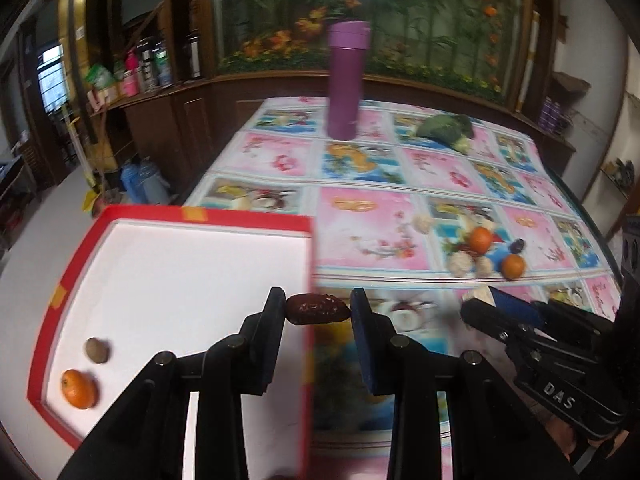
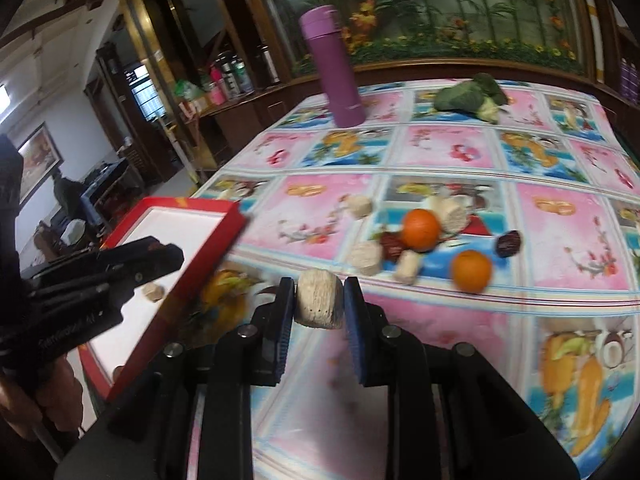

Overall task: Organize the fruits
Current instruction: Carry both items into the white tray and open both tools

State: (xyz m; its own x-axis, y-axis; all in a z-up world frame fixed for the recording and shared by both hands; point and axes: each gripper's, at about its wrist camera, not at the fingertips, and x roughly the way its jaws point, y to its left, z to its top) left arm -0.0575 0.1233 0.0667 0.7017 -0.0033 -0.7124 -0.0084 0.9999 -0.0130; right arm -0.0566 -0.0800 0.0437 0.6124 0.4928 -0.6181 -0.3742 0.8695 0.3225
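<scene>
My left gripper (image 1: 319,307) is shut on a dark brown date (image 1: 317,309), held above the right edge of a red box with a white inside (image 1: 160,280). An orange (image 1: 78,389) and a small brown fruit (image 1: 97,350) lie in the box's near left corner. My right gripper (image 2: 318,300) is shut on a pale, cork-like round piece (image 2: 320,304) above the tablecloth, just right of the box (image 2: 192,256). Loose on the cloth sit two oranges (image 2: 420,229) (image 2: 471,271), two dark dates (image 2: 508,243) (image 2: 391,245) and several pale pieces (image 2: 365,258). The right gripper (image 1: 480,298) also shows in the left wrist view.
A tall purple flask (image 1: 347,80) stands at the far side of the table, with a green leafy vegetable (image 1: 446,130) to its right. The floral tablecloth (image 1: 360,232) covers the table. Dark wooden cabinets and a flower mural rise behind. The box overhangs the table's left edge.
</scene>
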